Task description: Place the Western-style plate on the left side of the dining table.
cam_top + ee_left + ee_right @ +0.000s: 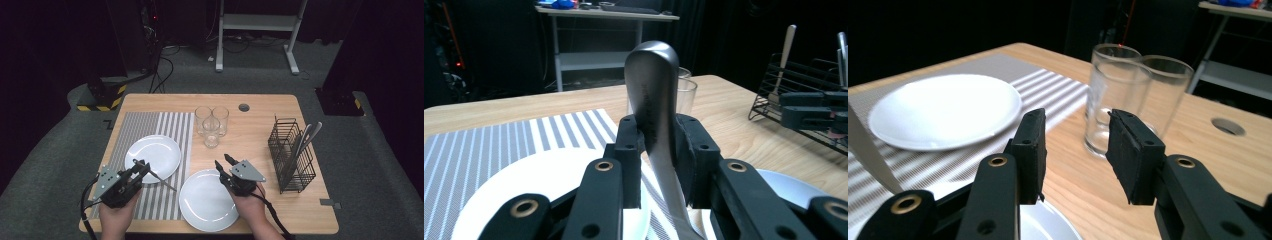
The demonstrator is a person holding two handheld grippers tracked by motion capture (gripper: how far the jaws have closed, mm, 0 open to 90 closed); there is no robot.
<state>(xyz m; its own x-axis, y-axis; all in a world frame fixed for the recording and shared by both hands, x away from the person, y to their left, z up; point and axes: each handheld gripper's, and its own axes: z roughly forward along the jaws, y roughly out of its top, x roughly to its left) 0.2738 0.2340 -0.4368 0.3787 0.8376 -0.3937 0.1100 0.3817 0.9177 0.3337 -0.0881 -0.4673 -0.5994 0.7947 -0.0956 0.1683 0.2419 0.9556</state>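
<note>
My left gripper (pixel 140 167) is shut on a metal utensil (pixel 163 181), which looks like a table knife. Its rounded handle end (pixel 651 70) rises between the jaws, and the blade slants down to the right over the striped placemat (pixel 145 125). The gripper sits at the near edge of the far white plate (pixel 155 150). My right gripper (pixel 224 161) is open and empty, above the far right rim of the near white plate (pixel 205 202). In the right gripper view its jaws (pixel 1075 145) point at three clear glasses (pixel 1128 95), a short way off.
The glasses (pixel 211 122) stand together at the table's middle back. A black wire rack (pixel 292 150) holding cutlery stands at the right. A round cable hole (pixel 244 107) is near the far edge. The table's front edge lies just under both hands.
</note>
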